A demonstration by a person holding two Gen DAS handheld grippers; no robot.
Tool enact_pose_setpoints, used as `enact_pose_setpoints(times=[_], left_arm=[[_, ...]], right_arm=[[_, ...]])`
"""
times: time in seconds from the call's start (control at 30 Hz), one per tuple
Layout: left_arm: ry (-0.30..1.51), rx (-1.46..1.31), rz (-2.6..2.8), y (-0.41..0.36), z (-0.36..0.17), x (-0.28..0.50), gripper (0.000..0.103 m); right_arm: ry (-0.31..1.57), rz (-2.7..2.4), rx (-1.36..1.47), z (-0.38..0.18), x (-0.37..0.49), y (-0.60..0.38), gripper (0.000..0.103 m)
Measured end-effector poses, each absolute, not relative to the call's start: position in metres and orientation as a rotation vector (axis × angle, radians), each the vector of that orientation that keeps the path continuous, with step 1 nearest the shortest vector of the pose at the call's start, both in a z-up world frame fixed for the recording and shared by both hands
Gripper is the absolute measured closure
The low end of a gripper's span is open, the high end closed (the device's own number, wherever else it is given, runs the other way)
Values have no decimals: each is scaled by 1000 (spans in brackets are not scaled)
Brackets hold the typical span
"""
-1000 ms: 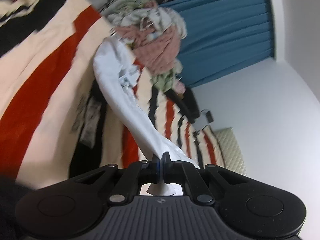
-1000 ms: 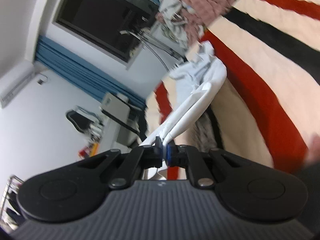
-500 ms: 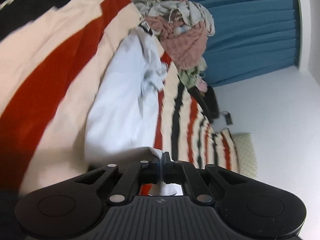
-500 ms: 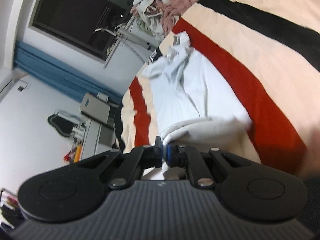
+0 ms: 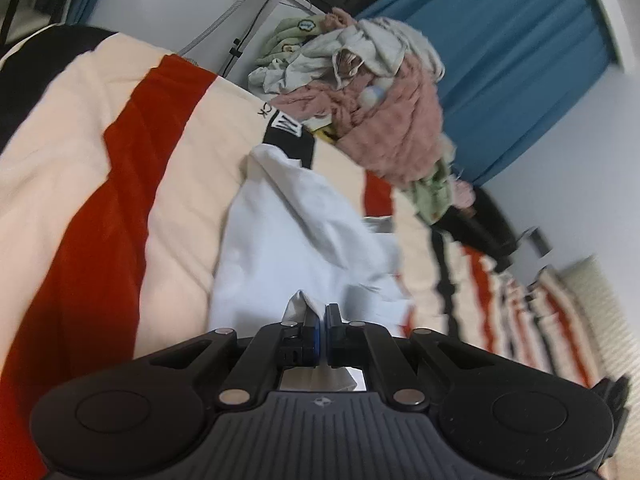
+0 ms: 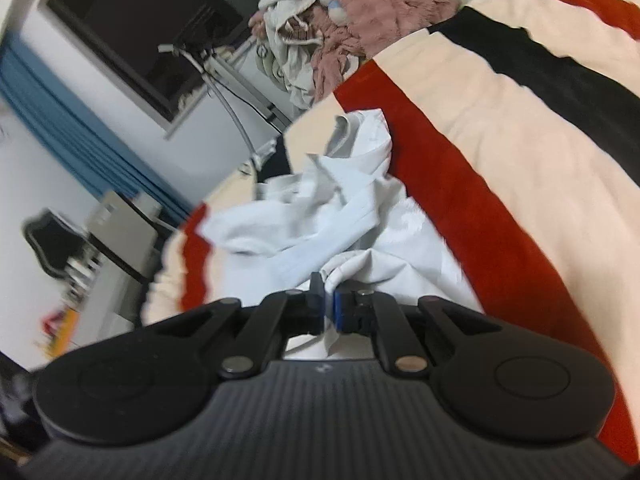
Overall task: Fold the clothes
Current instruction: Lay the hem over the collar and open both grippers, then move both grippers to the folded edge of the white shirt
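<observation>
A white garment (image 5: 296,240) lies crumpled on the striped red, cream and black bedspread (image 5: 100,184). My left gripper (image 5: 323,314) is shut on a near edge of it, cloth pinched between the pads. In the right wrist view the same white garment (image 6: 320,216) spreads ahead in loose folds. My right gripper (image 6: 329,294) is shut on another near edge of it, low over the bedspread (image 6: 500,168).
A pile of unfolded clothes, pink, grey and green (image 5: 376,92), sits at the far end of the bed; it also shows in the right wrist view (image 6: 344,12). A black item with white lettering (image 5: 290,136) lies beyond the garment. Blue curtains (image 5: 500,52) and a dark window (image 6: 148,28) stand behind.
Both grippers came down toward the bed with the white garment. It went from a stretched hanging strip to lying spread and crumpled on the bedspread.
</observation>
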State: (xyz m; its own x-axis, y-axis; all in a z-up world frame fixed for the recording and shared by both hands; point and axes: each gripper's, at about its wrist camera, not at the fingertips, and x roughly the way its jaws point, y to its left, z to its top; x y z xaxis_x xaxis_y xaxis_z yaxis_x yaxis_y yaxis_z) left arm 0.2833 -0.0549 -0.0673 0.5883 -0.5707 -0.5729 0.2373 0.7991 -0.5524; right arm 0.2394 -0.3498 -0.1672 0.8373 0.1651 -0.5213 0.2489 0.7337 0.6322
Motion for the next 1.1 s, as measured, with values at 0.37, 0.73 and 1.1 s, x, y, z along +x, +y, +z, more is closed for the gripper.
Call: enact_pose_setpoints(times=[0.37, 0.73, 1.1], left_arm=[[777, -249, -458, -78, -104, 287, 85], [609, -139, -458, -61, -26, 179, 20], [430, -69, -428, -30, 9, 59, 11]], right_arm=[[647, -46, 615, -194, 263, -343, 87], [547, -56, 460, -111, 183, -309, 27], [390, -71, 272, -77, 76, -261, 27]])
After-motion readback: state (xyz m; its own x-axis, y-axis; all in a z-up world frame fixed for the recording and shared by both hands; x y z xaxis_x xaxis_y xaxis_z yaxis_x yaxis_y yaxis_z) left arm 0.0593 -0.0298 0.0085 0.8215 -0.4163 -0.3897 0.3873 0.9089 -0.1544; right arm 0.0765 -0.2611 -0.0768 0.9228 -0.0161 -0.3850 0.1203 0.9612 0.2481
